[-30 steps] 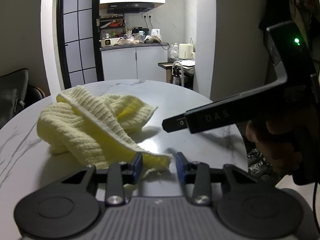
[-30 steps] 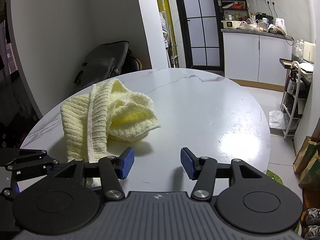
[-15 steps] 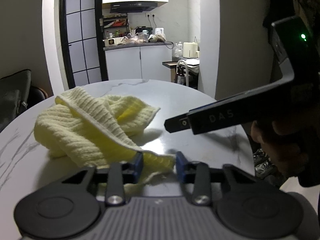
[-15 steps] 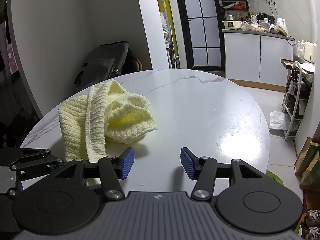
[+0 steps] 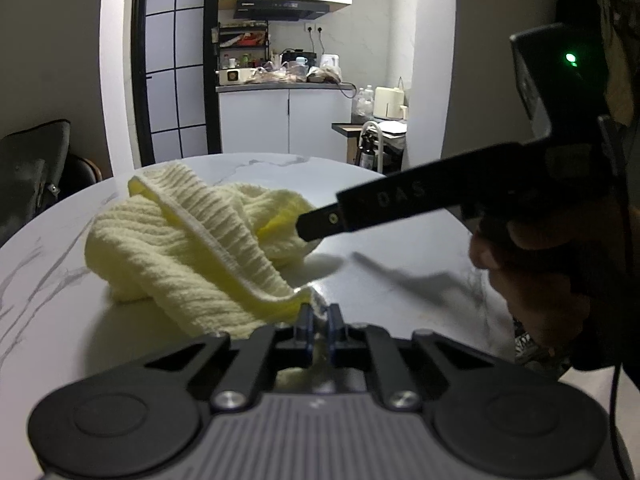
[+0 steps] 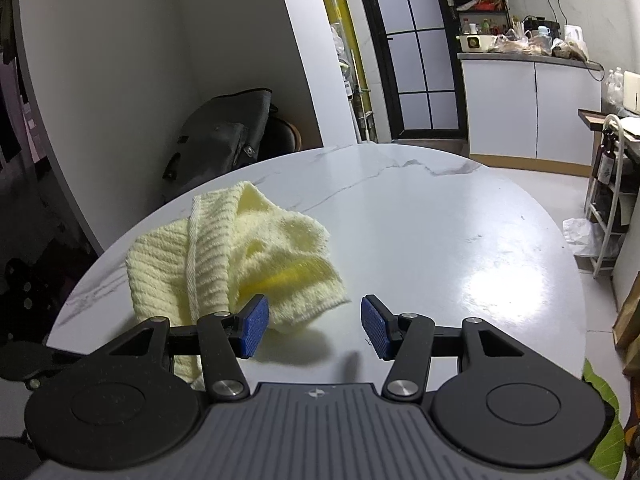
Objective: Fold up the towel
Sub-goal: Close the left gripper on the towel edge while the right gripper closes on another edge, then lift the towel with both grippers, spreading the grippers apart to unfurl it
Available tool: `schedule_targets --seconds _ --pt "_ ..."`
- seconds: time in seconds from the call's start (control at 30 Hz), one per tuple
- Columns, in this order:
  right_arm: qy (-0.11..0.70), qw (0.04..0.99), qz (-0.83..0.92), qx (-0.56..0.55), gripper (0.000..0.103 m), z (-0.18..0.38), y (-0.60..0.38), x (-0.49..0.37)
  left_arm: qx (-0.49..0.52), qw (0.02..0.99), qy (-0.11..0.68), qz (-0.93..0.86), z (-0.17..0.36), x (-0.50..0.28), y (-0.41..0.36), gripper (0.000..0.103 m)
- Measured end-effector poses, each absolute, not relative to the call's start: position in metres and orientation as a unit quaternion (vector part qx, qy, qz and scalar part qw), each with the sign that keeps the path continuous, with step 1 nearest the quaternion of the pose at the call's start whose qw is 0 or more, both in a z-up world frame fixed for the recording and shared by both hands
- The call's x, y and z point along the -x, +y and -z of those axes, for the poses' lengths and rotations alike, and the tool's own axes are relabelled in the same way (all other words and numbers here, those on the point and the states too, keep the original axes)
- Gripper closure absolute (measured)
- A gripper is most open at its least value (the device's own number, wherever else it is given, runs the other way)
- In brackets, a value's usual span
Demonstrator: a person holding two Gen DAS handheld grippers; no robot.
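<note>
While left gripper point(image 5: 319, 322) jaws pinch the towel point(image 5: 192, 252) corner, right gripper point(image 6: 315, 326) jaws spread, marble table point(image 6: 440, 220)

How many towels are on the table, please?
1. A yellow towel lies crumpled on the white table; the left hand-held gripper pinches its near corner. Nothing else seems hidden.

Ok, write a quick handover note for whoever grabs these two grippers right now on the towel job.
Left gripper: shut on a near corner of the yellow towel.
Right gripper: open, empty, pads either side of the towel's right-hand edge, above the marble table.
Towel: crumpled in a heap on the table's left half.
Done: one corner gripped.
Left: take a second corner, spread it flat, fold.
</note>
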State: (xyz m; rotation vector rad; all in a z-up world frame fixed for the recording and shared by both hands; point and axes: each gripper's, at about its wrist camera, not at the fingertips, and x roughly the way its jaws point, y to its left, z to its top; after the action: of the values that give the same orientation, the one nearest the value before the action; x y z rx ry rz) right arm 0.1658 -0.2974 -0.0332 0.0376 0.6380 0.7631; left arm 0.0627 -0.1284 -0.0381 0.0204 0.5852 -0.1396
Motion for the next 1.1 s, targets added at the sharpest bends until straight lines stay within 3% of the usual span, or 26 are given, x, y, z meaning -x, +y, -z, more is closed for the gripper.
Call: schedule_targets --seconds 0.13,0.27,0.3,0.4,1.1 --pt "0.306 0.878 -0.367 -0.016 0.047 0.033 -0.292 -0.166 -0.006 0.956 0.285 0.072 0.037 -0.059 -0.124 0.097" --pt "0.31 0.877 -0.366 -0.008 0.07 0.034 -0.285 -0.166 -0.001 0.958 0.278 0.07 0.034 -0.056 -0.117 0.097" --pt "0.308 0.878 -0.368 -0.004 0.081 0.034 -0.284 -0.165 0.0 0.958 0.277 0.069 0.034 -0.055 -0.115 0.097" --pt "0.302 0.878 -0.372 0.003 0.097 0.032 -0.281 -0.162 0.005 0.96 0.274 0.063 0.032 -0.055 -0.11 0.097" --pt "0.26 0.902 -0.343 0.031 0.099 0.002 -0.298 -0.133 0.017 0.972 0.234 0.0 0.004 -0.034 -0.07 0.097"
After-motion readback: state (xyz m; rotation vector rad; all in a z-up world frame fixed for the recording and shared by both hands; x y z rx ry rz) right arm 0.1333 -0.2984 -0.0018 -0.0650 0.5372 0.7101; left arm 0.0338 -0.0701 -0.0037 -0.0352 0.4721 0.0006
